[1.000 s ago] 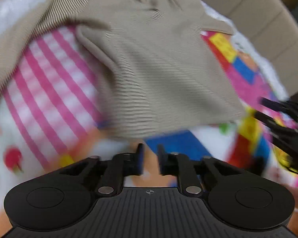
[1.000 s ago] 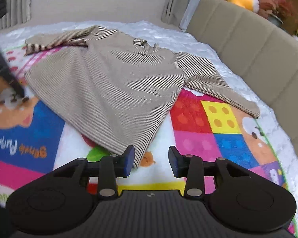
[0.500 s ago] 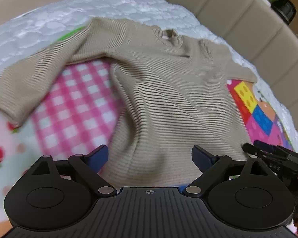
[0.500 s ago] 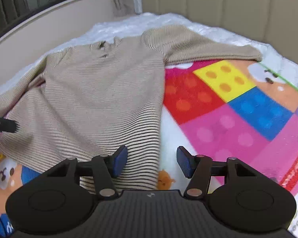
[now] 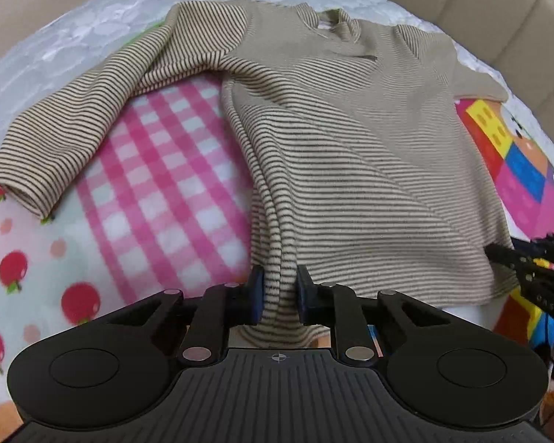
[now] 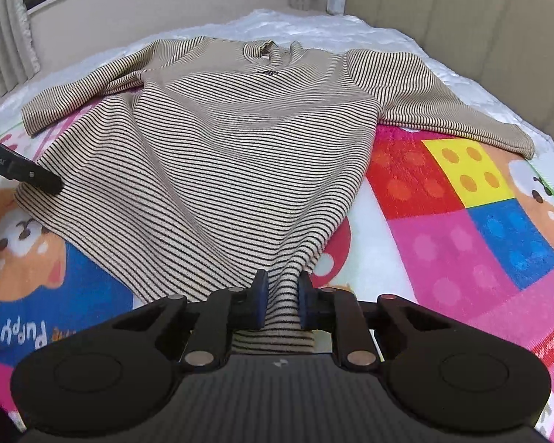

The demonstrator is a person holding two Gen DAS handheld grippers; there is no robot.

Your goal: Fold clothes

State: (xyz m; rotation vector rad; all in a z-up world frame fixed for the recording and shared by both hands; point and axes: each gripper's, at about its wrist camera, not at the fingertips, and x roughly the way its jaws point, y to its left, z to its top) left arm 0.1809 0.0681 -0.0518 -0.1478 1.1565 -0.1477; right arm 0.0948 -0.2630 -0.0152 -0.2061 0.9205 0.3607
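A beige long-sleeved sweater with thin dark stripes (image 5: 351,155) lies face up on a colourful play mat, collar far from me. My left gripper (image 5: 280,288) is shut on the sweater's bottom hem at its left corner. My right gripper (image 6: 280,295) is shut on the hem at the right corner of the sweater (image 6: 247,147). The left sleeve (image 5: 85,125) lies spread out to the left. The right sleeve (image 6: 435,99) lies spread out to the right. Each gripper shows at the edge of the other's view, the right one (image 5: 528,269) and the left one (image 6: 22,173).
The play mat (image 6: 461,214) with bright squares and cartoon pictures covers a white quilted mattress (image 6: 314,26). A beige padded headboard (image 6: 461,11) rises behind and to the right. A pink checked patch of the mat (image 5: 158,170) lies beside the sweater.
Both grippers were open above the hem half a second ago. Now each has closed on a corner of the sweater's bottom hem, and the cloth bunches between the fingers.
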